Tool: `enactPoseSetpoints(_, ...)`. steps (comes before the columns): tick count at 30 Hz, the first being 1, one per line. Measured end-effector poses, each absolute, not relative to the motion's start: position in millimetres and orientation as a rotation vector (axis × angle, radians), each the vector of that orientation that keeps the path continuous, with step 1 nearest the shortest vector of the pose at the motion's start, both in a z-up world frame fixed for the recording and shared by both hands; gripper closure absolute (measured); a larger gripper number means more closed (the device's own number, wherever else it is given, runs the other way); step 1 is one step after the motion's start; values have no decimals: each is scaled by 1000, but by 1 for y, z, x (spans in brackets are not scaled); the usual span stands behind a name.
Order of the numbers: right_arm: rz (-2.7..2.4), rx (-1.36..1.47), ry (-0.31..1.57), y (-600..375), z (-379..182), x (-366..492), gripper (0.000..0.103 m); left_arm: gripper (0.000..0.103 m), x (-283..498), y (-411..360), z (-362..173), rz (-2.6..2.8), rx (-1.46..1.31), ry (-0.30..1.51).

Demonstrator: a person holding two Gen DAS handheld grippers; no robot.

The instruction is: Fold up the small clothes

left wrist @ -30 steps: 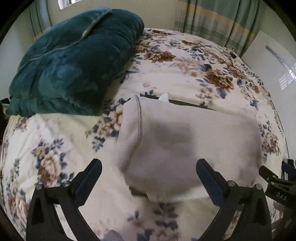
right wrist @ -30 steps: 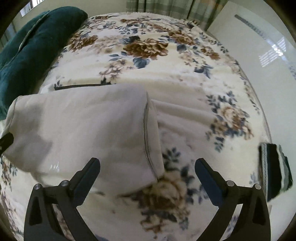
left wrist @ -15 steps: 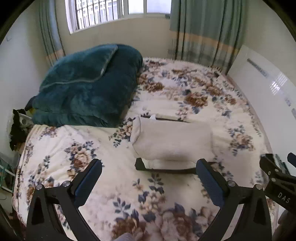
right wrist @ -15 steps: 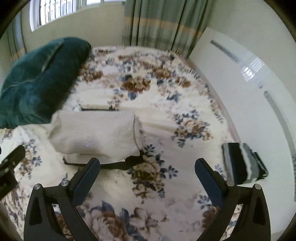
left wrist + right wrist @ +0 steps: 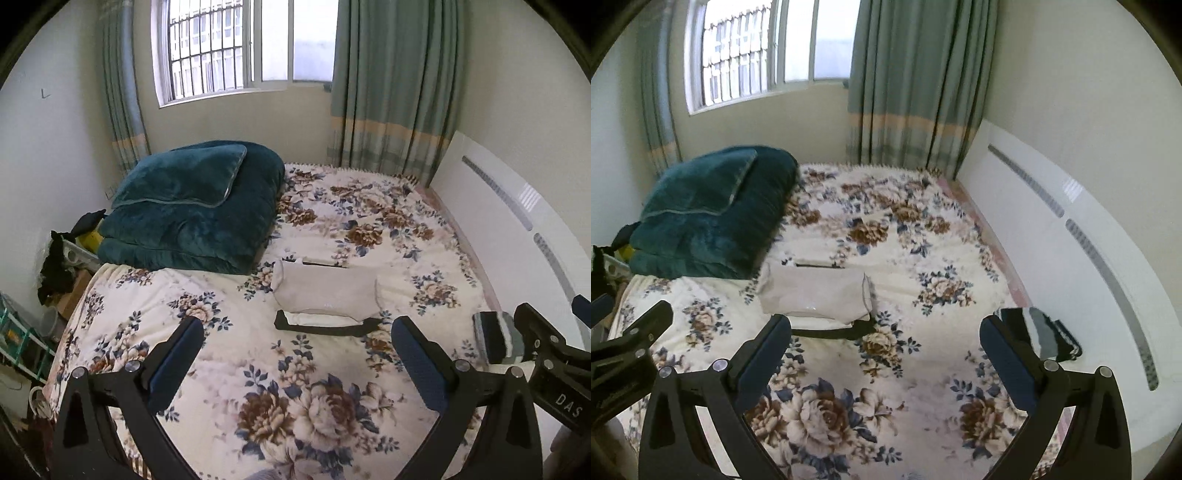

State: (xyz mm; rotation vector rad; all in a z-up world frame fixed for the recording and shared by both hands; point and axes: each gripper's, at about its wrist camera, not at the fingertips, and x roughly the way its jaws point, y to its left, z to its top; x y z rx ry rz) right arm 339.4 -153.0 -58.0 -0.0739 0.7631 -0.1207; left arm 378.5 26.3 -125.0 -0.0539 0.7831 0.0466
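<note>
Across the whole lower and middle frame of both wrist views: floral bed point(image 5: 332, 387), carrying everything else. Upper left of the frame: bulky folded teal quilt point(image 5: 192, 214), against the wall below the barred window point(image 5: 221, 48). Along the right edge: long white panel point(image 5: 1071, 251). At centre frame, well beyond both tools: beige garment point(image 5: 325, 291), folded into a flat oblong with a dark strap or band point(image 5: 321, 326) showing beneath its near edge; long axis running left to right across the frame, square to the pointing direction of both tools. At the bottom of the left view: left gripper point(image 5: 295, 354), fingers point(image 5: 177, 358) spread wide, nothing between them, garment almost straight ahead, a little right of centre. At the bottom of the right view: right gripper point(image 5: 886, 350), fingers point(image 5: 1004, 358) equally spread and empty, garment ahead and to the left. Nearer tool: hard to call, both well apart from the cloth. Smallest, just beyond the right gripper's right finger: folded dark striped garment point(image 5: 1041, 336) near the bed's right edge. Probably one fold finished, with the next piece or a tidy-up pending.
</note>
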Motion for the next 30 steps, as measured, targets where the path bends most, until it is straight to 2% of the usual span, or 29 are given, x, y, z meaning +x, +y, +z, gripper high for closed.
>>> enactPoseSetpoints(12, -84, -50, 671, -157, 14, 239, 0, 0, 303, 25, -76, 56, -48, 707)
enactPoseSetpoints(30, -64, -39, 647, -164, 28, 212, 0, 0, 272, 24, -59, 94, -50, 669)
